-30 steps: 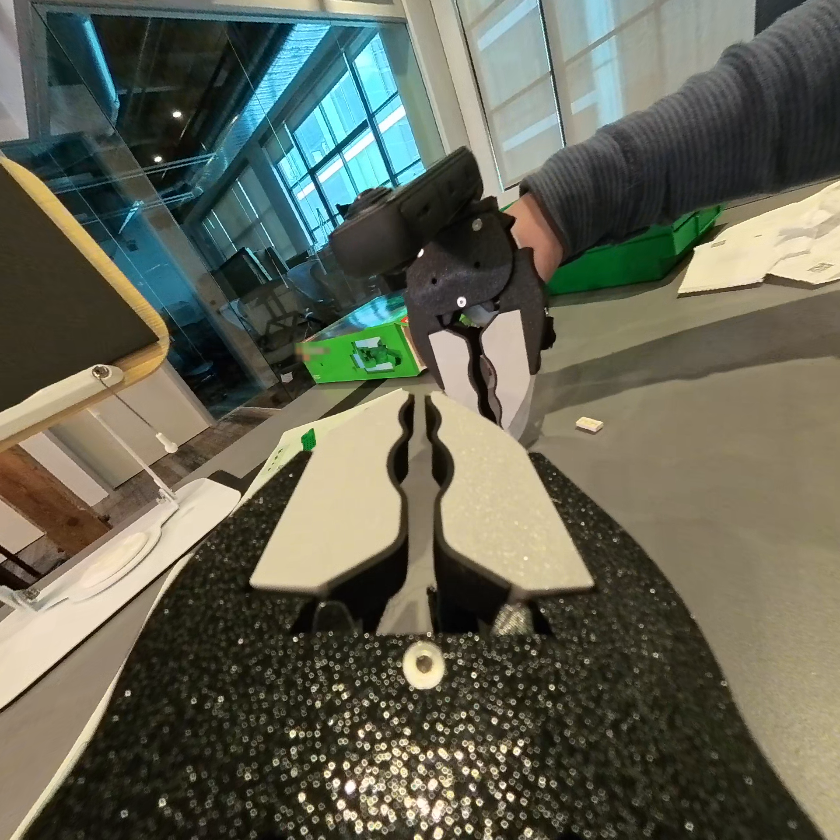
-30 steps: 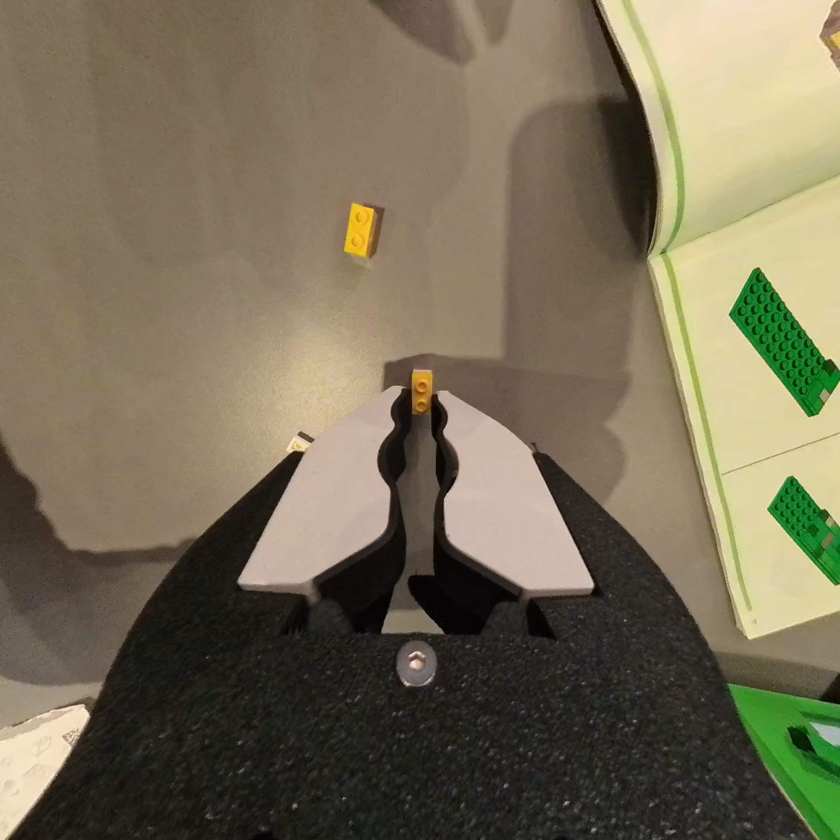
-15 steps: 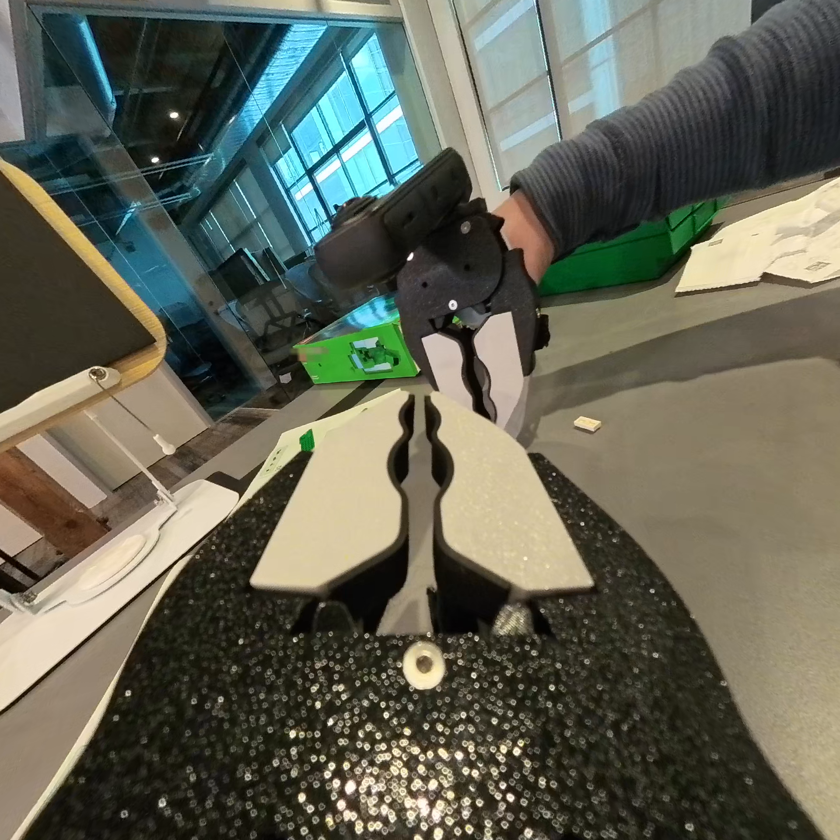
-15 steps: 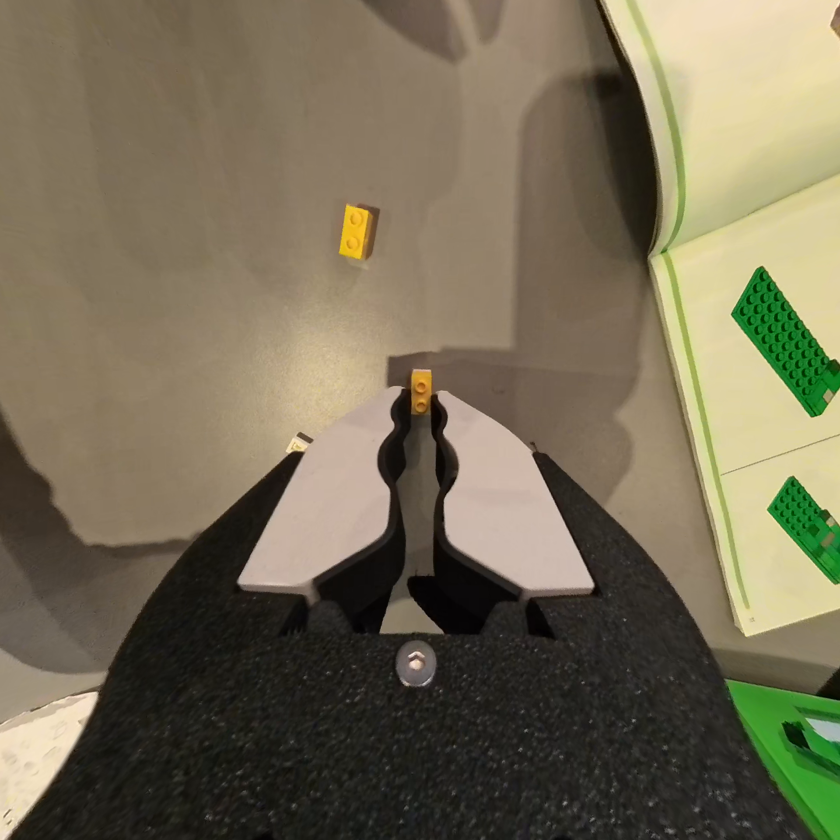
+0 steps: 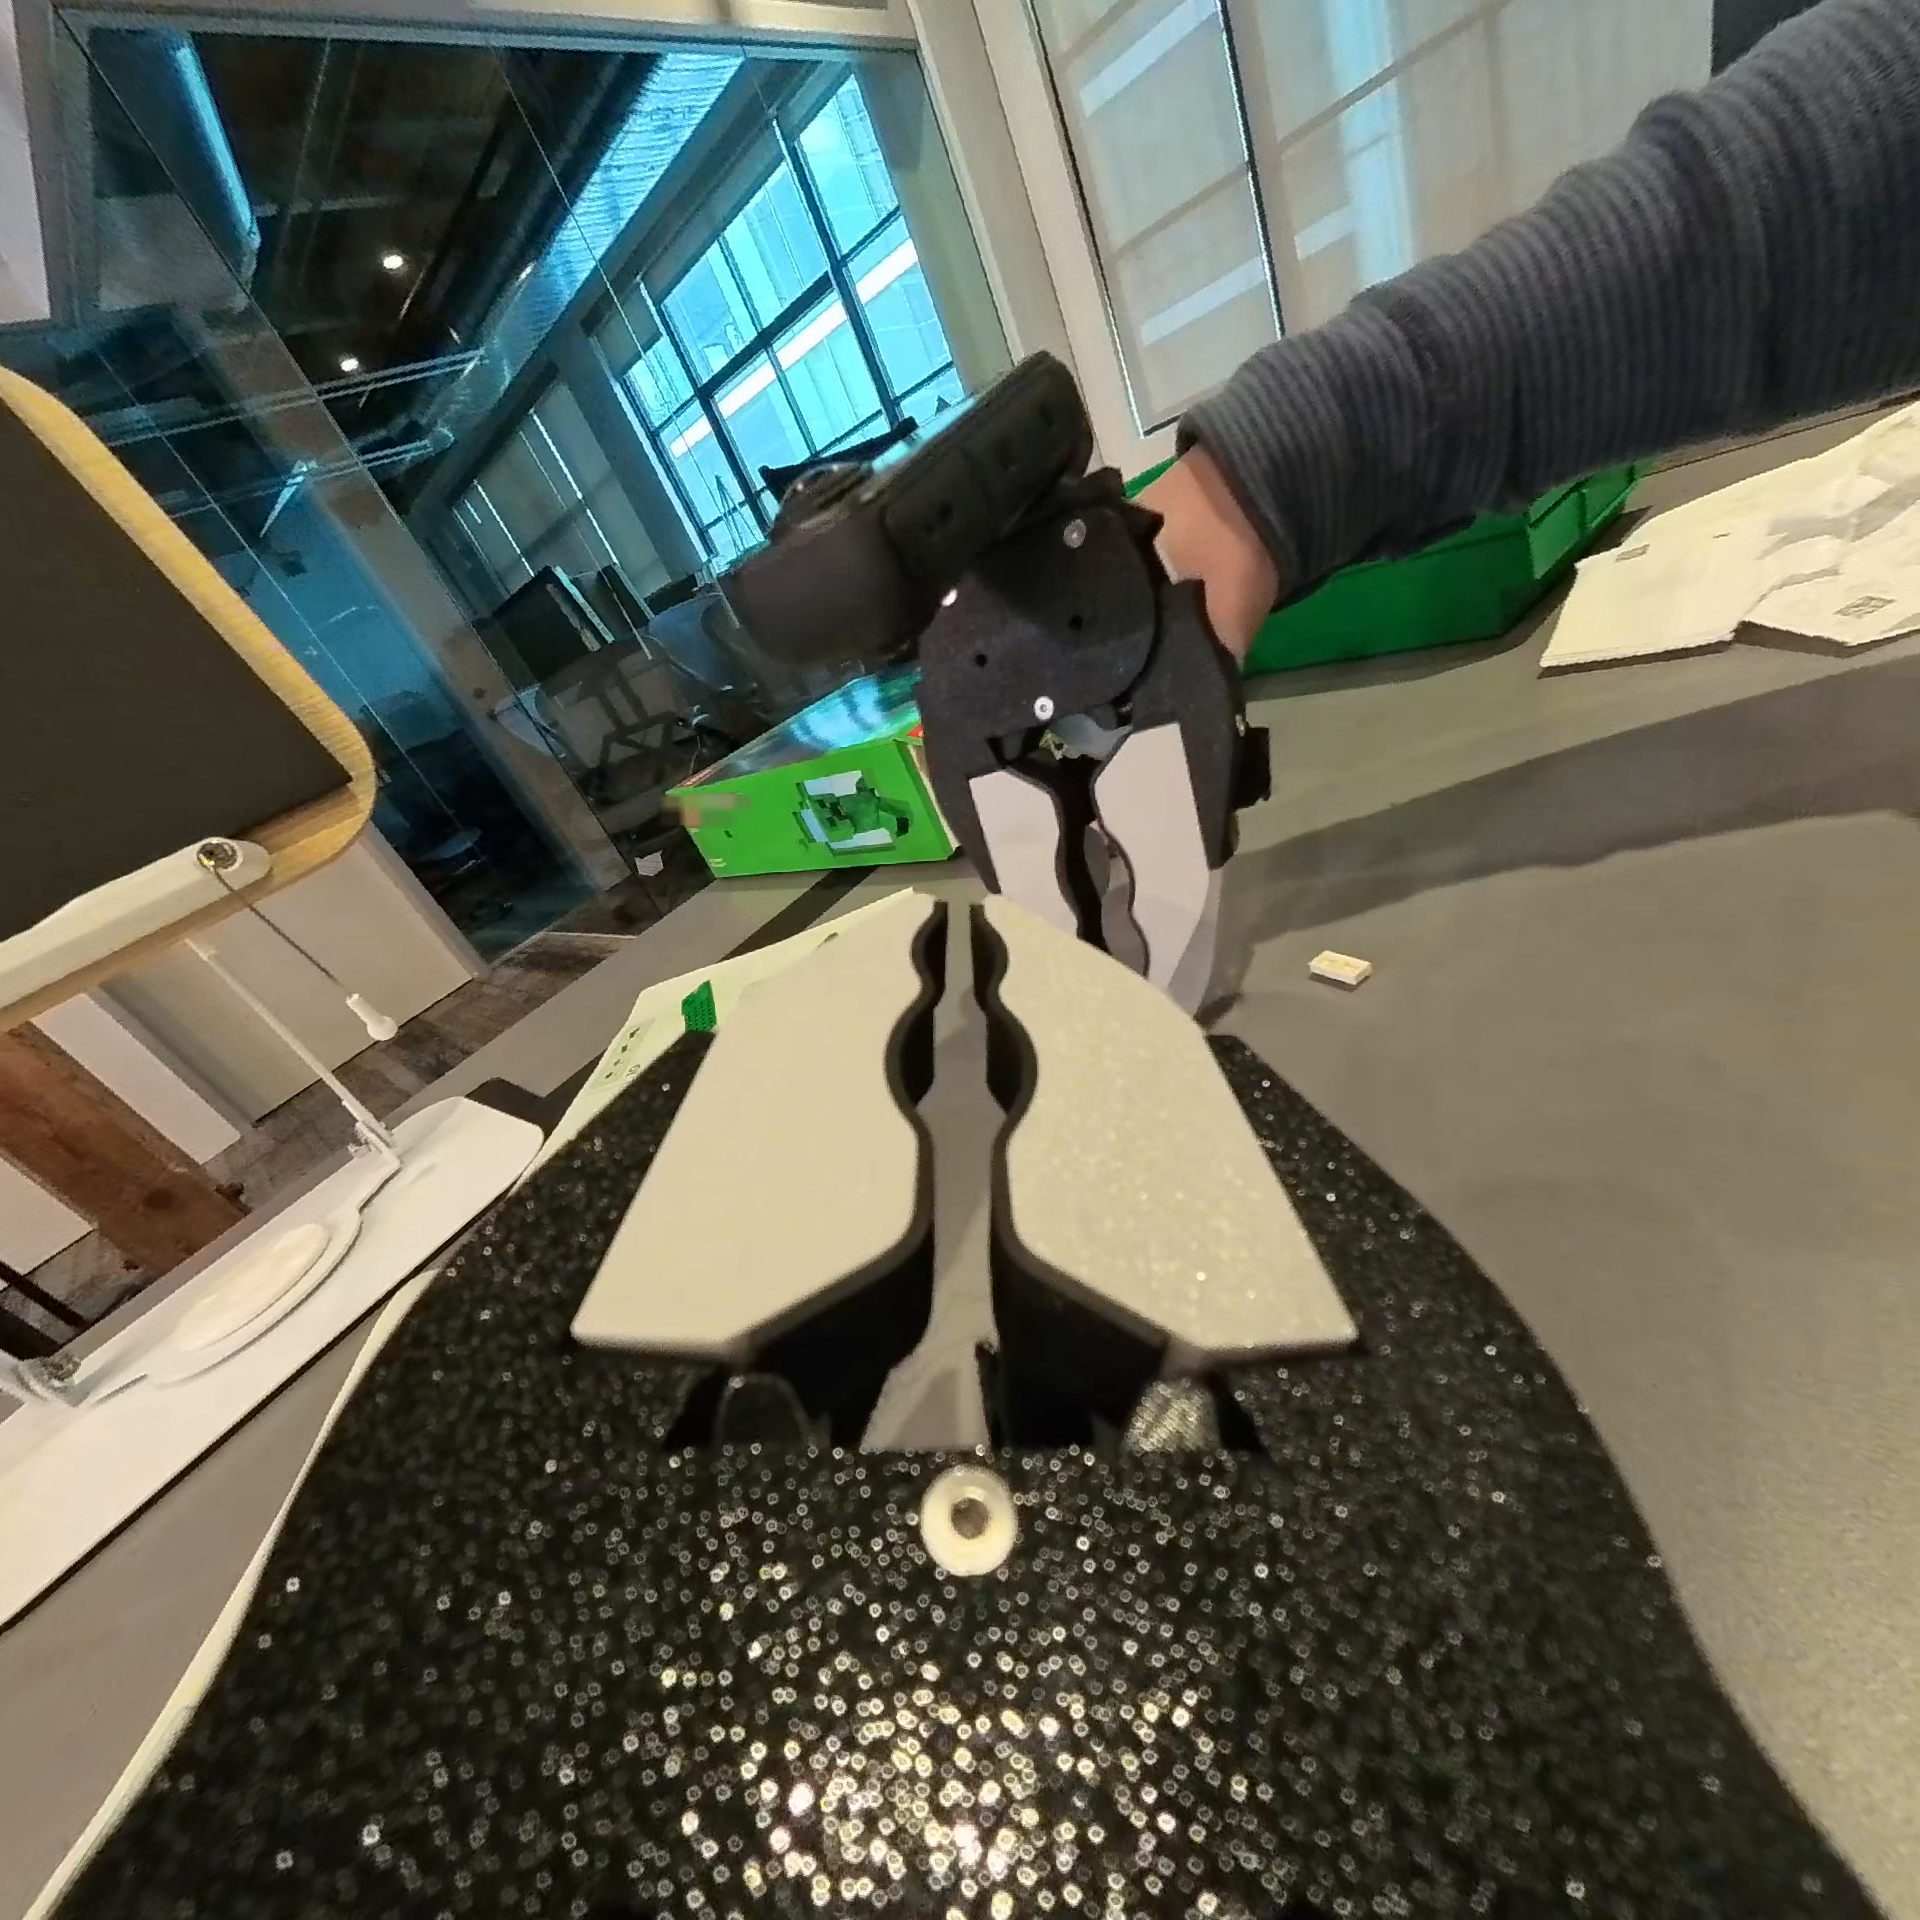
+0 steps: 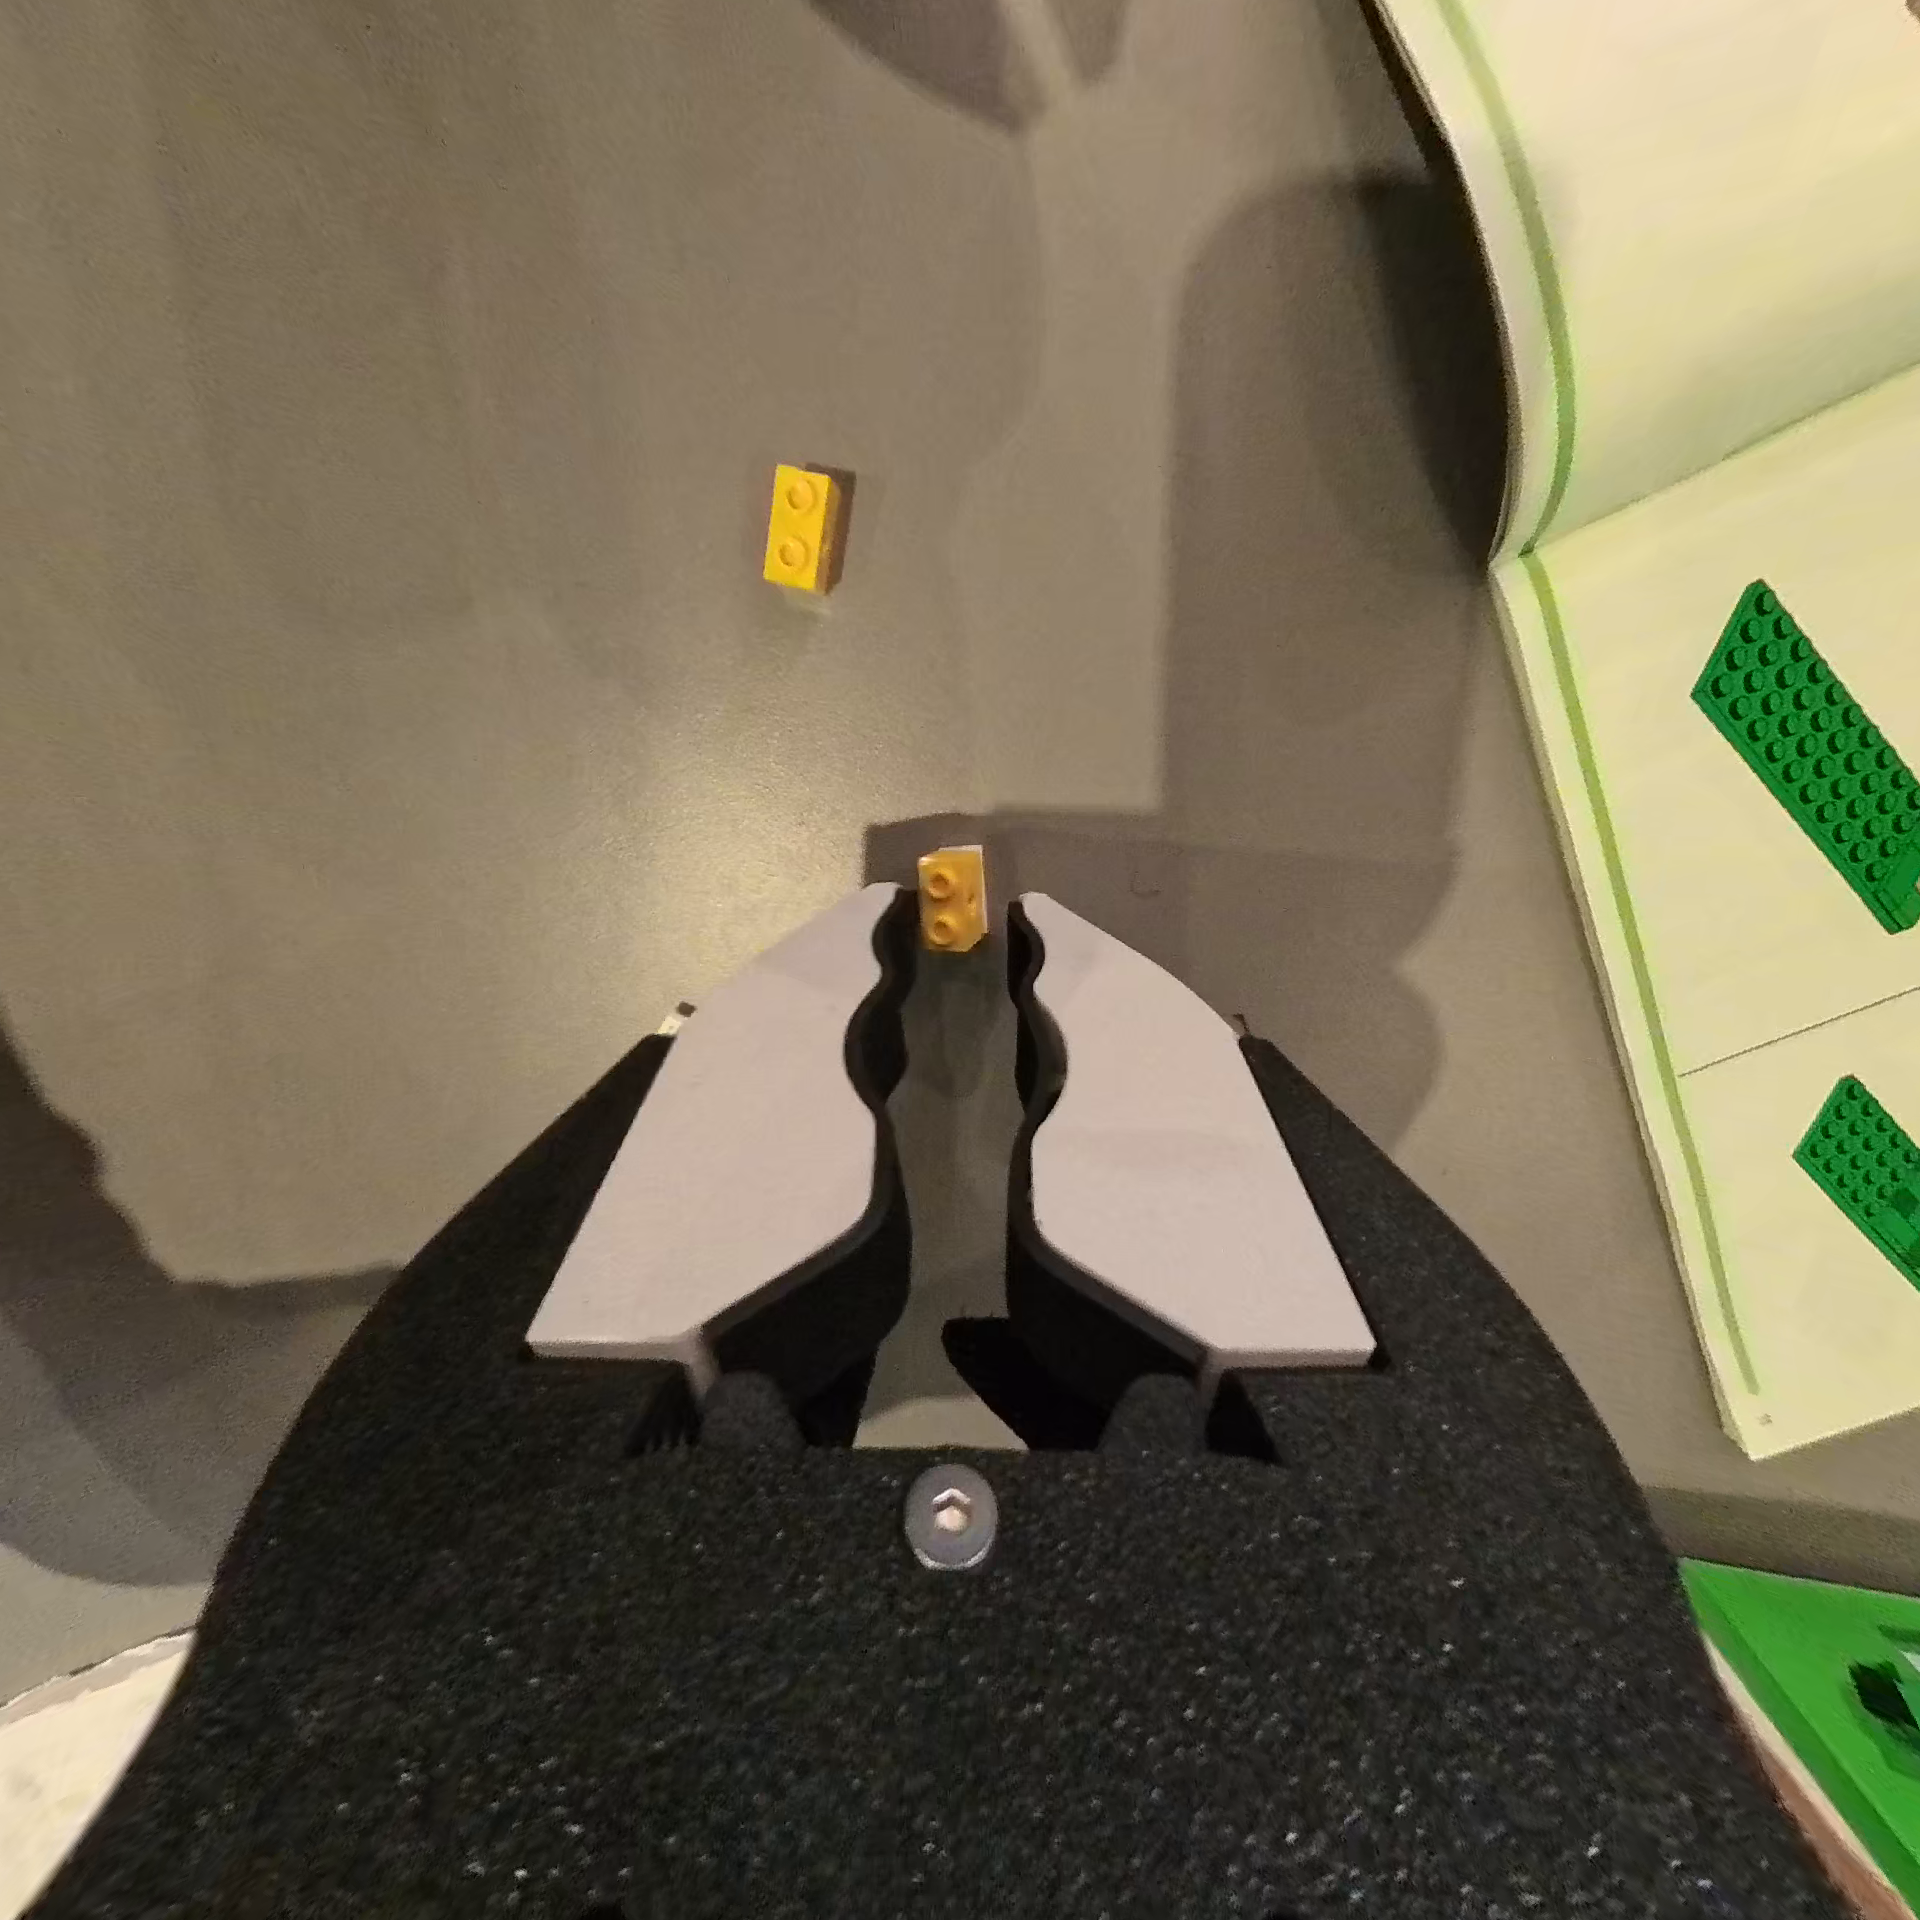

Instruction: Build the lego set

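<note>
Lego brick point(image 6: 952, 900), small and orange, sits between the parted tips of the right gripper point(image 6: 956, 914), seemingly loose, its underside hidden; a yellow brick point(image 6: 800, 526) lies beyond, the left gripper point(image 5: 961, 914) nearly closed, empty.

A grey desk point(image 5: 1558, 1143) fills the lower part of the left wrist view and nearly all of the right wrist view point(image 6: 416, 727). At the desk's left edge stands a dark board point(image 5: 125, 644) with a pale wooden rim, held on a white bracket point(image 5: 114, 925) above a flat white base point(image 5: 260, 1278). A thin cord point(image 5: 301, 956) with a small white end hangs from the bracket. White sheets of paper point(image 5: 1766, 561) lie near the far right edge. Beyond the desk is a glass wall point(image 5: 416, 416) with office chairs point(image 5: 623, 717) behind it, and to its right a bright window point(image 5: 1174, 208).
</note>
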`<state>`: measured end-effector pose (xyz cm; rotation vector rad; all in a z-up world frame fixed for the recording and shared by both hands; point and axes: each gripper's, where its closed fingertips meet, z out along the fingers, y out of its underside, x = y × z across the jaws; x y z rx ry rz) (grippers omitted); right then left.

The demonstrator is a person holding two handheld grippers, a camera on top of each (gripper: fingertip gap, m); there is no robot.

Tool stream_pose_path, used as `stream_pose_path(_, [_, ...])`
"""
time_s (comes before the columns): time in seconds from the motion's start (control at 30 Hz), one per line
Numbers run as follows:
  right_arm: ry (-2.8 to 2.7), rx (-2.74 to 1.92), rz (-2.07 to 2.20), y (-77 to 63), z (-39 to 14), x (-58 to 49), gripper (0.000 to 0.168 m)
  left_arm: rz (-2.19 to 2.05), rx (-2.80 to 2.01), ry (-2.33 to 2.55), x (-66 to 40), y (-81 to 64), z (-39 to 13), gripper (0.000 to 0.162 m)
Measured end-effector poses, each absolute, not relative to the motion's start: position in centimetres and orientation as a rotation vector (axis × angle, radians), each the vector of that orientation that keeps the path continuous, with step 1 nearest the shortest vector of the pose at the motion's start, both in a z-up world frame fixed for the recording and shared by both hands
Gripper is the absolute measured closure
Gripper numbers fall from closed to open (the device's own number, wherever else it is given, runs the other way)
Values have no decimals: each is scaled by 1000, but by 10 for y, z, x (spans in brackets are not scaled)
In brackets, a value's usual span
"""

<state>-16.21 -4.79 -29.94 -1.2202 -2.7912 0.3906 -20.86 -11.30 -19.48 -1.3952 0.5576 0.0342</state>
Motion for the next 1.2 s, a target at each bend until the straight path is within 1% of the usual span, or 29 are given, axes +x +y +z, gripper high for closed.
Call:
stream_pose_path(0.13, [-2811, -1224, 373, -48, -301, -163, 153, 33, -1396, 559, -208, -113, -195, 158])
stream_pose_path(0.37, [-2825, -1240, 358, -47, -304, -164, 158, 31, -1396, 559, -208, -113, -195, 158])
stream_pose_path(0.57, [-2801, -1269, 413, -51, -304, -166, 160, 29, -1397, 560, -209, -113, -195, 158])
stream_pose_path(0.7, [-2694, -1403, 568, -51, -302, -171, 160, 44, -1405, 567, -211, -113, -196, 158])
stream_pose_path(0.83, [-2559, -1532, 836, -56, -293, -177, 160, 85, -1432, 594, -216, -112, -200, 153])
stream_pose_path(0.9, [-2528, -1573, 887, -55, -292, -176, 160, 107, -1457, 603, -219, -110, -204, 152])
stream_pose_path(1.03, [-2559, -1557, 802, -52, -295, -170, 160, 111, -1454, 610, -219, -110, -205, 152])
stream_pose_path(1.2, [-2683, -1494, 430, -41, -298, -156, 160, 119, -1458, 630, -215, -109, -207, 153])
